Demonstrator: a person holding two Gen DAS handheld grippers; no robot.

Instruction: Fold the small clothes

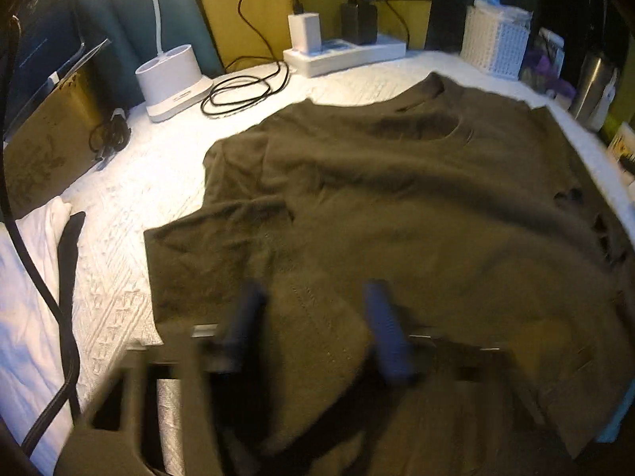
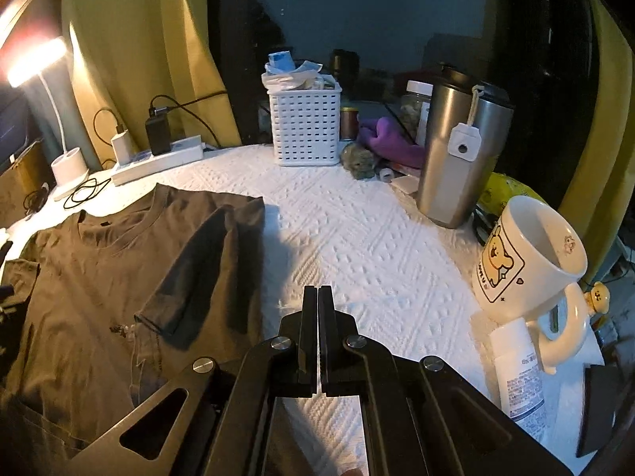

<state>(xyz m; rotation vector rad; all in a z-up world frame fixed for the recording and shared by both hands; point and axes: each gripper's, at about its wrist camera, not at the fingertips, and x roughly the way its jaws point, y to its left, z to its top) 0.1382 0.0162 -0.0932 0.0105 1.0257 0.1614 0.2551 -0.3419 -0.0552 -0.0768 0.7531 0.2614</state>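
An olive-brown T-shirt [image 1: 397,206] lies spread on the white textured tablecloth [image 1: 158,182], collar toward the far side. My left gripper [image 1: 313,301] is open, its two dark fingers low over the shirt's near left part, by the left sleeve; the view is blurred. In the right wrist view the shirt [image 2: 91,277] lies at the left with its right sleeve [image 2: 198,273] folded in over the body. My right gripper [image 2: 318,293] is shut and empty above the bare cloth [image 2: 357,238], just right of the shirt's edge.
At the back stand a white desk lamp base [image 1: 170,79], a power strip with chargers [image 1: 345,51] and a coiled black cable [image 1: 246,87]. A white basket [image 2: 304,127], a steel tumbler [image 2: 456,146], a bear mug [image 2: 528,254] and a white bottle [image 2: 516,369] crowd the right side.
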